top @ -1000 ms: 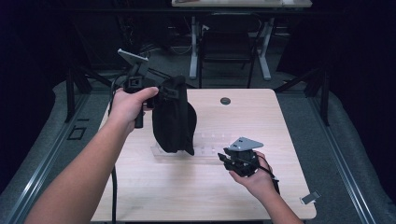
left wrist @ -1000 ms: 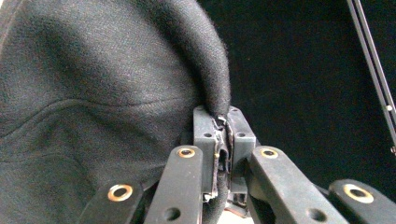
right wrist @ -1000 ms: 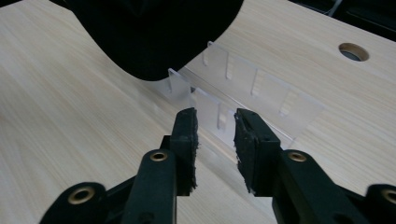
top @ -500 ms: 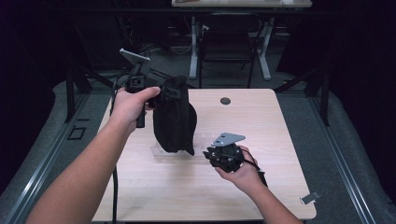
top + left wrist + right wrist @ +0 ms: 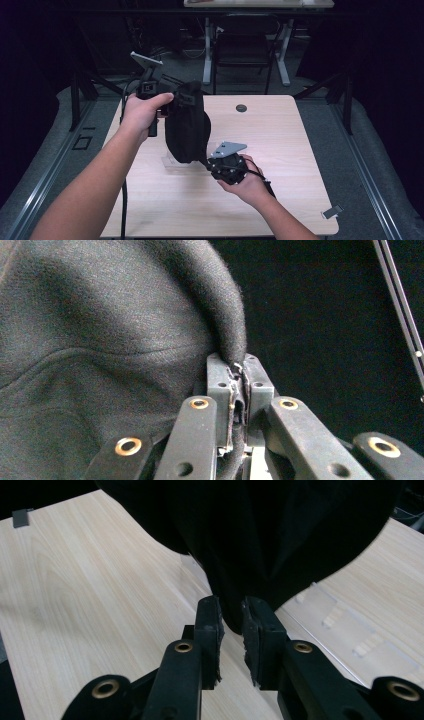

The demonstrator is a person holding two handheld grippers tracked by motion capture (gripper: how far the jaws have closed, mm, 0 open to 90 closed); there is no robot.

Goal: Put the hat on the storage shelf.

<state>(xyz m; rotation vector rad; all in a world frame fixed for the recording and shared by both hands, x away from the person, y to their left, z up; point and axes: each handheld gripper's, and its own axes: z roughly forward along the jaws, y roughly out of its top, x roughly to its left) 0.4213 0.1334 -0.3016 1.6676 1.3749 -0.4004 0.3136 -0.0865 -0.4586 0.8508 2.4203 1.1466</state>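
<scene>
The left hand-held gripper (image 5: pixel 172 95) was clenched tight on the top edge of a black cloth bag (image 5: pixel 187 125), holding it in the air above the desk (image 5: pixel 290 135). In the left gripper view its two pads met with only a thin rim of the bag's (image 5: pixel 100 340) fabric pinched between them, and the rest of the cloth spread away to the left of the jaws against a dark background.

The right hand-held gripper (image 5: pixel 207 164) sat lower, at the bag's bottom corner, just above the desk. Its jaws had just been closing, with a narrow gap left between them. In the right gripper view (image 5: pixel 231 615) the lowest tip of the bag (image 5: pixel 250 545) dipped into that gap; whether the pads already pressed on it could not be told.

The high view showed the whole bag hanging from the left gripper down to the right one, both forearms, and a small dark tag (image 5: pixel 331 212) near the desk edge, well to the right of the right gripper. The right gripper view alone revealed a clear plastic tray (image 5: pixel 345 620) lying flat on the desk (image 5: pixel 100 580) just beyond and to the right of its jaws, under the bag.
</scene>
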